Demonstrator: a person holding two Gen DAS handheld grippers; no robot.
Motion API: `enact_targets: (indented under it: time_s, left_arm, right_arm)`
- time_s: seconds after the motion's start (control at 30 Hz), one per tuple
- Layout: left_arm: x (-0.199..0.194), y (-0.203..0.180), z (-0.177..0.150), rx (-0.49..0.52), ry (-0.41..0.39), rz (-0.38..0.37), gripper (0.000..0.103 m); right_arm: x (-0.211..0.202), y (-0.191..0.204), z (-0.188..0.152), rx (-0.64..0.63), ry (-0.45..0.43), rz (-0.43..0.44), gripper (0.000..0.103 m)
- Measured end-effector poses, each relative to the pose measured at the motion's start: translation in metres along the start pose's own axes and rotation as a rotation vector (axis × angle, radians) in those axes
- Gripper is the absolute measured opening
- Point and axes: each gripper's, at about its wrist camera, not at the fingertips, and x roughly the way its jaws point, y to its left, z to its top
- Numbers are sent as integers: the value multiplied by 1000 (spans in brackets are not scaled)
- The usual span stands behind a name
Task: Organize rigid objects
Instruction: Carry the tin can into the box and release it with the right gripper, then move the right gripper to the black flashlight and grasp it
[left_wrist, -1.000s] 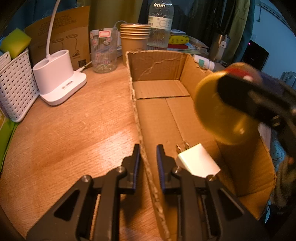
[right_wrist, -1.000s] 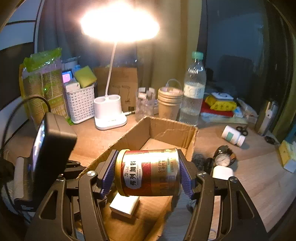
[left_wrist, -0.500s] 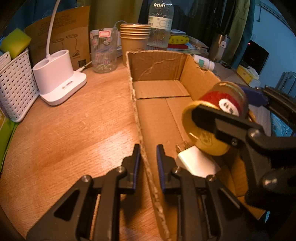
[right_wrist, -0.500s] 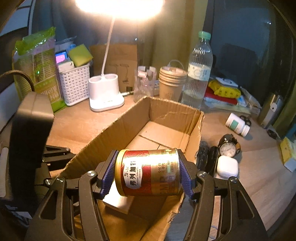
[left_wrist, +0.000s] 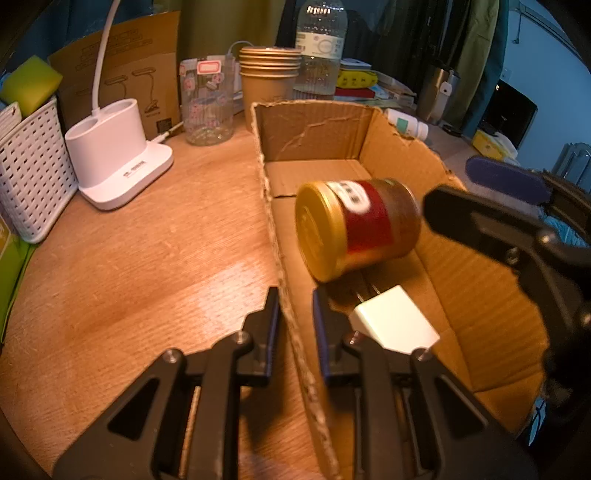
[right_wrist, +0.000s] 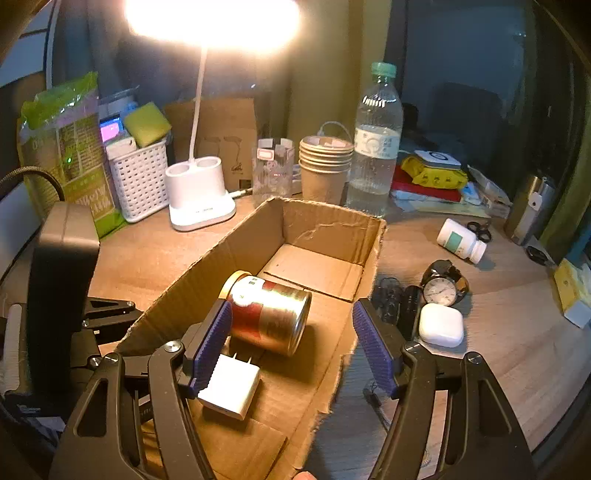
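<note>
Inside the cardboard box (right_wrist: 236, 240), the gold tin (right_wrist: 271, 317) lies on its side, apparently free of both pads, beside a white charger (right_wrist: 231, 387). The right gripper (right_wrist: 291, 347), jaws just widened, straddles it released; the left gripper (left_wrist: 293, 321) clenches the box's wall.

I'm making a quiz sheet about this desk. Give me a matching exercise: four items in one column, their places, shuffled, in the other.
1. tin
2. earbud case
3. pill bottle
4. sponge

A. on top of the white basket
B. lying on the desk beyond the watch
C. on its side inside the box
D. on the desk right of the box, just in front of the watch

Pairs: 1-C, 2-D, 3-B, 4-A
</note>
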Motion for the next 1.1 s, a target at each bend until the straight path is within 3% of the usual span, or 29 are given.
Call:
enact_targets:
  time_s: [0.47,0.77,1.1]
  left_arm:
    - [0,0,0,0,0,0,19]
    - [0,0,0,1,0,0,19]
    - [0,0,0,1,0,0,19]
  right_arm:
    - [-32,-47,-3,106,-79,-88,71]
    - [-23,-84,-16,191,-58,-159,71]
    - [7,-98,-33,227,6,-176,71]
